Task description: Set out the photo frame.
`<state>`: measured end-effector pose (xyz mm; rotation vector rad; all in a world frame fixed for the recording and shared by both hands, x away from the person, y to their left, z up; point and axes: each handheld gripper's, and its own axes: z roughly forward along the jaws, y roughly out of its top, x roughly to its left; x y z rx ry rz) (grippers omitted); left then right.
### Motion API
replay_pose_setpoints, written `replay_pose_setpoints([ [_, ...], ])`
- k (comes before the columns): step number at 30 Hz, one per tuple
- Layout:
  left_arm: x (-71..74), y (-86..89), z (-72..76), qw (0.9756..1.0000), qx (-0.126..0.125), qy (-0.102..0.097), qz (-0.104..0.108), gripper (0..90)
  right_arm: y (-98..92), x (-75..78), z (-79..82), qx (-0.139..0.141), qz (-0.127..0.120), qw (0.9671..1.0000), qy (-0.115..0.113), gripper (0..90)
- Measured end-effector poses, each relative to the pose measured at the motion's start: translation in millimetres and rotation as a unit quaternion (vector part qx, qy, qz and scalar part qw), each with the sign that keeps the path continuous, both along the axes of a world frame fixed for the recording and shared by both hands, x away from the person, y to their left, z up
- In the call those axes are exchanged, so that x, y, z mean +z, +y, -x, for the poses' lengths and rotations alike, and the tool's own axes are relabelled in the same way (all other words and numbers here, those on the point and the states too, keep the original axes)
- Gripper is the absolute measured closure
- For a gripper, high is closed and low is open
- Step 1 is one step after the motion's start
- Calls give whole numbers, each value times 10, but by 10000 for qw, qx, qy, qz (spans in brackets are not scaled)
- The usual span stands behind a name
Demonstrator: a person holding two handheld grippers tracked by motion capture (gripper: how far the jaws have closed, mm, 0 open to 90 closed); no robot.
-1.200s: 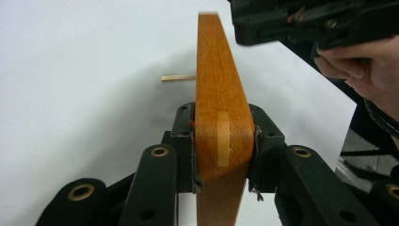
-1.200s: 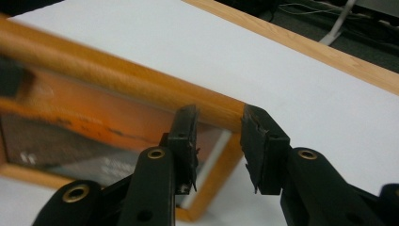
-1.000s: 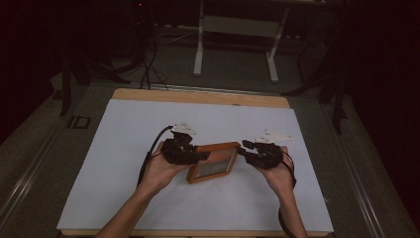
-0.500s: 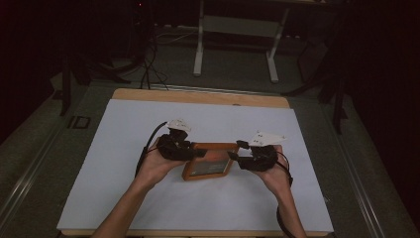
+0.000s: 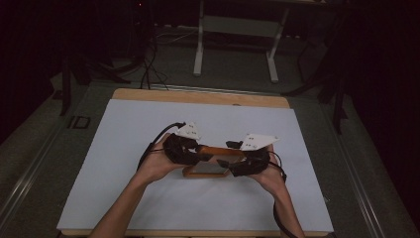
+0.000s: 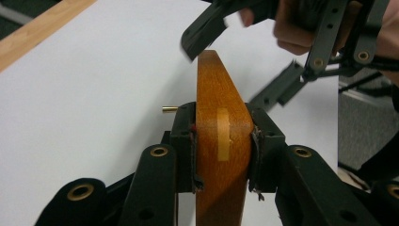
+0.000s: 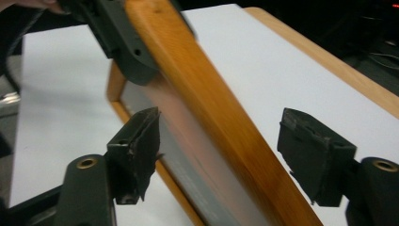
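Note:
A wooden picture frame [image 5: 214, 150] with a glass pane stands tilted on its lower edge on the white-covered table [image 5: 124, 148]. My left gripper [image 5: 199, 148] is shut on the frame's left end; in the left gripper view its pads [image 6: 186, 141] squeeze the orange wood [image 6: 221, 117] from both sides. My right gripper [image 5: 229, 153] is open at the frame's right end. In the right gripper view its pads [image 7: 141, 141] straddle the frame's rail [image 7: 211, 117] without touching. The left gripper [image 7: 127, 42] grips the far end there.
The table's bare wooden rim [image 5: 198, 96] runs along the far side. Behind it on the dark floor stand a metal stand's legs [image 5: 235, 44] and loose cables [image 5: 148, 64]. White table surface lies free all around the frame.
The frame has tipped from lying nearly flat to standing more on edge, and both hands have drawn it slightly nearer the person. The right gripper's jaws now straddle its rail.

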<state>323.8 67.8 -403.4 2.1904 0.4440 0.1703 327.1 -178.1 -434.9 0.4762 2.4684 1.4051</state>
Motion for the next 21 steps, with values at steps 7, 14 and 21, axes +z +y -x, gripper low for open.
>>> replay_pose_setpoints([
  [7, -8, 5, -29, 9999, -101, 52, 116, 673, 126, -74, -51, 312, 222, 9993, -7, 335],
  [14, -41, 60, -86, 9987, 5, 305, 399, 589, 30, -42, -42, 354, 162, 9992, 1, 571],
  [21, -71, 112, -167, 9958, 375, 503, 665, 466, 42, -29, -18, 353, 348, 9986, -197, 638],
])
